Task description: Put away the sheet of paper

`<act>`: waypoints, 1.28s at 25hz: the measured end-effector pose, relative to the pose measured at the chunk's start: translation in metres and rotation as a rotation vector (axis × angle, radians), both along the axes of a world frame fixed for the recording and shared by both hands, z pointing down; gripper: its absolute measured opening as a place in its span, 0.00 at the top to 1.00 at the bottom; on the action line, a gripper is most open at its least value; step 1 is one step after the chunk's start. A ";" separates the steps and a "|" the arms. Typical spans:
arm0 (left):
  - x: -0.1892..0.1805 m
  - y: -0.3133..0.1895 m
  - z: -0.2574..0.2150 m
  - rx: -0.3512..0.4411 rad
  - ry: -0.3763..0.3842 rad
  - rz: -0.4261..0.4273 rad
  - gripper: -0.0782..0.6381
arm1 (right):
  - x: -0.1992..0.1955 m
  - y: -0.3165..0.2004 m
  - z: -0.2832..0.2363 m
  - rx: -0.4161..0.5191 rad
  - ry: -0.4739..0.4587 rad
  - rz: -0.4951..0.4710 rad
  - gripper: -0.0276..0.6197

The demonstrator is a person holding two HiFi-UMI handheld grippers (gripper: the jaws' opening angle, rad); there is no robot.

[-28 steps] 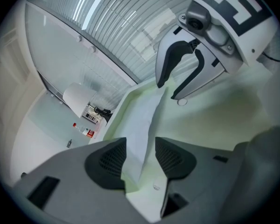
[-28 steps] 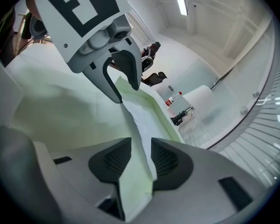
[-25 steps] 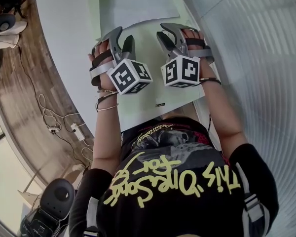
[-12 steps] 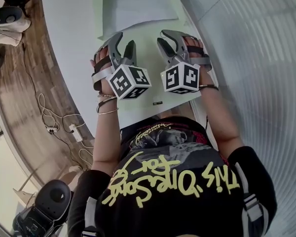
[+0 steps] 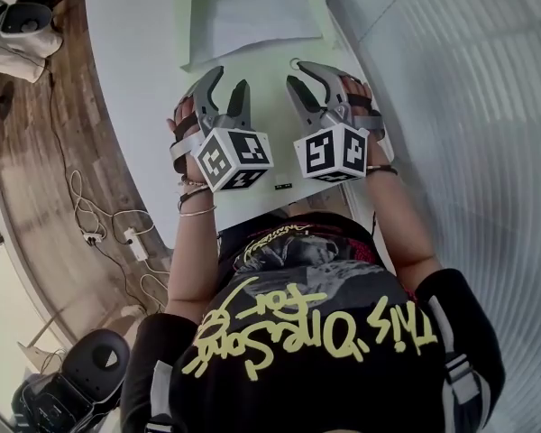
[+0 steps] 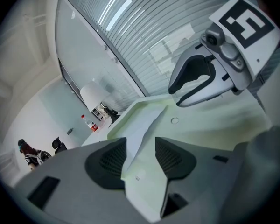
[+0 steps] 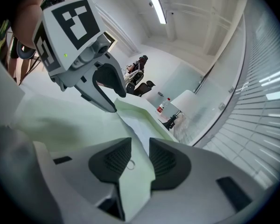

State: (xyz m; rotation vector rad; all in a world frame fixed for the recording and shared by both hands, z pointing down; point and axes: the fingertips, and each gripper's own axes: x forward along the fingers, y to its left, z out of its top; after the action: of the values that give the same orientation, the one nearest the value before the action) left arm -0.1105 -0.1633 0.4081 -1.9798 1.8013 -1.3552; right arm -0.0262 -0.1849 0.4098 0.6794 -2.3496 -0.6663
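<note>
Here, one white sheet of paper [image 5: 252, 16] lies flat on the far part of a pale green mat [image 5: 266, 115], which rests on a white counter [image 5: 131, 79]. The paper's near edge is well short of both tools.

Two hand-held tongs hover side by side over the near half of the mat, pointing away from the person toward the paper. The left tongs [image 5: 231, 79] are released: their two dark pads stand apart with only the mat and paper visible through the gap. The right tongs [image 5: 299, 75] are likewise released, gap narrower, gripping nothing. A small ring mark [image 5: 293, 63] on the mat sits just beyond the right tongs' tips.

The left hand [image 5: 185, 120] and right hand [image 5: 361, 97] are each strapped into a grip, forearms reaching forward and roughly parallel. Each tool carries one cube with black-and-white square markers at its near end. Two thin bangles [image 5: 194, 195] circle the left wrist.

To the left, on a wooden floor [image 5: 36, 152], lie loose cables and one white power strip [image 5: 140, 242].
</note>
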 end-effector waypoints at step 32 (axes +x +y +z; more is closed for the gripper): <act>-0.009 0.033 -0.045 0.244 0.371 -0.092 0.80 | -0.010 0.024 -0.049 -0.161 -0.307 -0.002 0.90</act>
State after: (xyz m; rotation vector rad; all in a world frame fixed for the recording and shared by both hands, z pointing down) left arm -0.1195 -0.1301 0.3635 -2.1388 2.1157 -0.7722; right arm -0.0367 -0.1609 0.3604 0.7494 -2.6494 -0.3883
